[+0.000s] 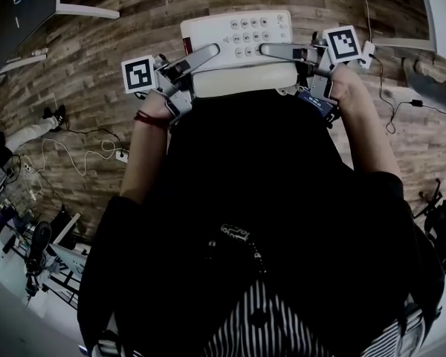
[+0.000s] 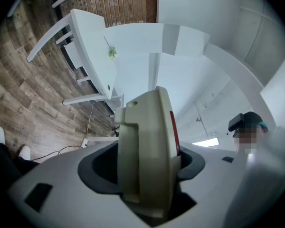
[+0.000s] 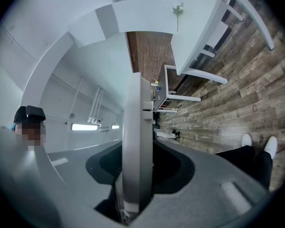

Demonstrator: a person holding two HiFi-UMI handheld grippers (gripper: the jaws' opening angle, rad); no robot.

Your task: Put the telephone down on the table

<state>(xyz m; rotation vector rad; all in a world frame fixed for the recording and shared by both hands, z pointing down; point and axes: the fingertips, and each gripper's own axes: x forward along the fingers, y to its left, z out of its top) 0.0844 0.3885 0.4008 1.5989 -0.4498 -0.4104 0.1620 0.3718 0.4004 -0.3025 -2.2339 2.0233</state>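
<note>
A white desk telephone (image 1: 234,47) with grey keys and its handset along the near edge is held in the air above the wooden floor, close in front of the person. My left gripper (image 1: 208,52) is shut on its left side and my right gripper (image 1: 271,50) is shut on its right side. In the left gripper view the telephone's cream edge (image 2: 149,158) stands upright between the jaws, with a red stripe on it. In the right gripper view its thin white edge (image 3: 137,151) fills the gap between the jaws. A white table (image 2: 92,51) stands some way ahead.
Cables (image 1: 82,155) trail across the plank floor at the left, and another cable (image 1: 390,99) at the right. White table legs (image 1: 85,10) show at the top. The person's white shoes (image 3: 259,144) show on the floor. Another person (image 2: 249,127) stands behind.
</note>
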